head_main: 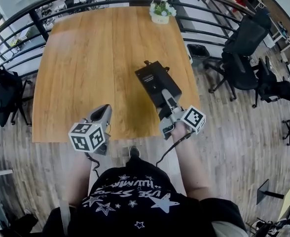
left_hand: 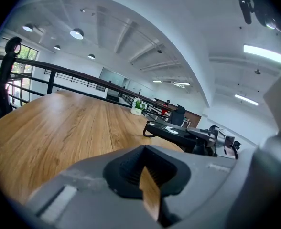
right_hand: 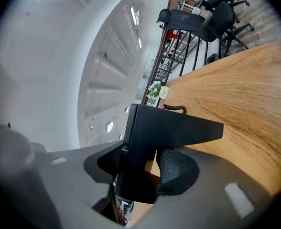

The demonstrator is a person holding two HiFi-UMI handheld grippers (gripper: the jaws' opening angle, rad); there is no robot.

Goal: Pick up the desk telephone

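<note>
Wooden table (head_main: 86,68) — flowerpot (head_main: 161,18), office chairs (head_main: 243,48)

Black telephone (head_main: 152,80); warm brown wood-grain table (head_main: 86,58).

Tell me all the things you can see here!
table: one, brown wood, middle of the head view
telephone: one, black, over the table's right side, gripped at its near end
flower pot: one, white with green leaves and white flowers, at the table's far edge
chairs: several, black, on the floor right and left of the table
railing: one, black, curving round the table's far side
floor: grey-brown planks, all around
shirt: one, black with white stars, on the person at the bottom
left gripper: one, grey, near edge of the table, jaws together, empty
right gripper: one, grey, clamped on the telephone
</note>
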